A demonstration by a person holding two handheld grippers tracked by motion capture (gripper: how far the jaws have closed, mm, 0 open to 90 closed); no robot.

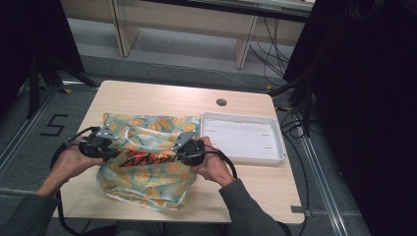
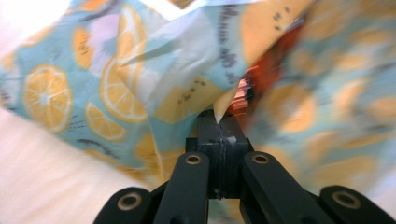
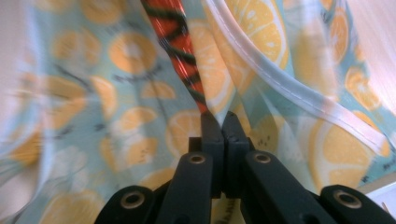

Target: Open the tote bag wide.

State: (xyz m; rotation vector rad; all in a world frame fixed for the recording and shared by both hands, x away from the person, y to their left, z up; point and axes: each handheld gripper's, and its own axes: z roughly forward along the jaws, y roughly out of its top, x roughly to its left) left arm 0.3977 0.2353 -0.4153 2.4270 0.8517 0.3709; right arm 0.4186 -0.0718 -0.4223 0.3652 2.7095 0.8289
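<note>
Fabric with a pale blue ground and a print of orange slices, sewn into a soft bag (image 1: 147, 179), is seen in the high view on the near half of a light wooden table (image 1: 147, 96). The bag is lifted at its upper edge between the two hands of a person, while its lower part lies crumpled on the table. A red, black and orange striped shiny packet (image 1: 146, 158) is seen in the opening of the bag, between the two grippers. The left gripper (image 1: 109, 150) is placed at the left end of the opening and the right gripper (image 1: 183, 154) at the right end. A white rectangular plastic tray (image 1: 244, 138) stands just beside the bag, on its right side. A small round grey hole cover (image 1: 222, 102) is set in the table behind the tray.

In the left gripper view, the two black jaws are pressed together, and a fold of the orange-slice fabric is pinched between their tips. The red packet (image 2: 243, 91) is seen blurred behind the fold.

In the right gripper view, the black jaws are also closed tight. The edge of the bag is clamped between them, and the striped packet (image 3: 180, 51) comes down to the tips; whether it is pinched too cannot be told. A clear plastic seam band (image 3: 285, 88) of the bag runs across the right part.
</note>
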